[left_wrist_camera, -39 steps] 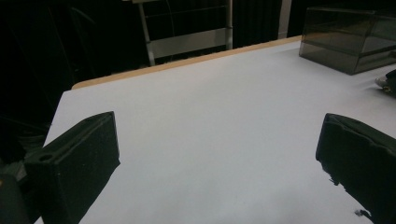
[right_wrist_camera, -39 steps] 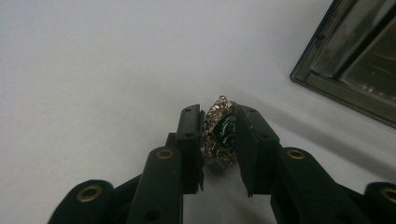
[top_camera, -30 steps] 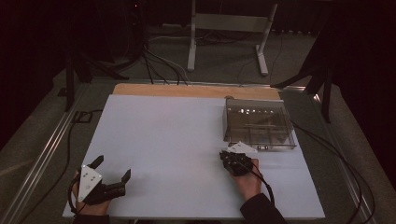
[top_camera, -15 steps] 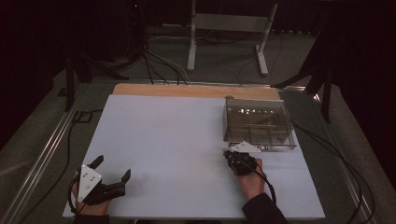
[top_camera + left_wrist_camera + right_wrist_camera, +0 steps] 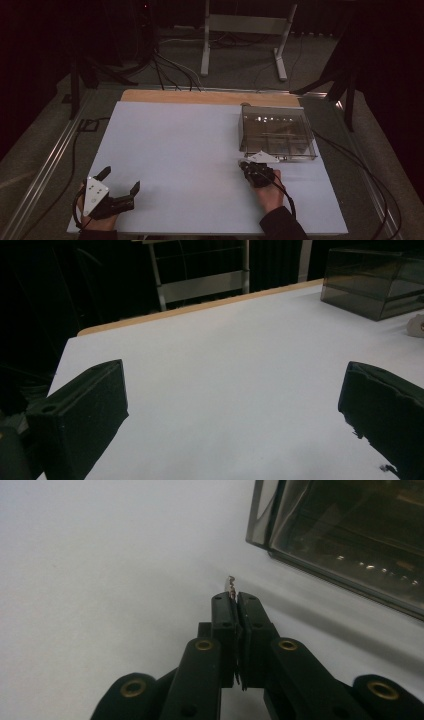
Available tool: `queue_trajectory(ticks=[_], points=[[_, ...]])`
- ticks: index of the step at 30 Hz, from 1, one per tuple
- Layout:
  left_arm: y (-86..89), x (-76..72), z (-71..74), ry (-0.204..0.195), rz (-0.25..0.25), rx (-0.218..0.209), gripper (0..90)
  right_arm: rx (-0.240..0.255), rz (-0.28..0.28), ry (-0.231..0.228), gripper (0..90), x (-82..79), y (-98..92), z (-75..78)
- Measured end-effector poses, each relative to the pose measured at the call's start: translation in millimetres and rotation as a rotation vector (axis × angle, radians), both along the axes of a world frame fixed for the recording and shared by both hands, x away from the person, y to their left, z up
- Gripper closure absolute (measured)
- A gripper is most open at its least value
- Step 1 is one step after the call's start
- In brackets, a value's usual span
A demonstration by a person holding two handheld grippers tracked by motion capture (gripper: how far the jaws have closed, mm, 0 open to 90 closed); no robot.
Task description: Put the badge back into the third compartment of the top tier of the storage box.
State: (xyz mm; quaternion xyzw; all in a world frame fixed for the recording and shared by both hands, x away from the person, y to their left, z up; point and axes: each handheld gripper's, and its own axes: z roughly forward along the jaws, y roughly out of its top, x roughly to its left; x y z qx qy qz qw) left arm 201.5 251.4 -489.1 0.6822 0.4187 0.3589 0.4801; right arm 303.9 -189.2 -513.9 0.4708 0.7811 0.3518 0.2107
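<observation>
On the white table (image 5: 200,150), the right gripper (image 5: 234,596) has just closed, pinching a small metal screw (image 5: 230,586); the left gripper (image 5: 120,187) gapes empty, so the pickup looks secured.

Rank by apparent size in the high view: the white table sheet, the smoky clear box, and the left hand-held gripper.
1. White table sheet, by far the largest.
2. Smoky clear box.
3. Left hand-held gripper, the smallest. It sits nearer the camera than the box yet looks smaller, so this order seems safe.

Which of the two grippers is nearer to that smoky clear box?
The right. The right gripper sits just in front of the box, at its near left corner, shut on a small metal piece. The left gripper rests open at the table's near left corner.
</observation>
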Motion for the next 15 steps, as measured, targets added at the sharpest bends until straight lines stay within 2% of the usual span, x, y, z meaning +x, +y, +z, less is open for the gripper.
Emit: queue_trajectory(ticks=[15], points=[[-0.2,-0.2,0.0,0.000,-0.001,0.002,0.4,0.039,0.045,0.012,88.0,-5.4,-4.8,5.5]])
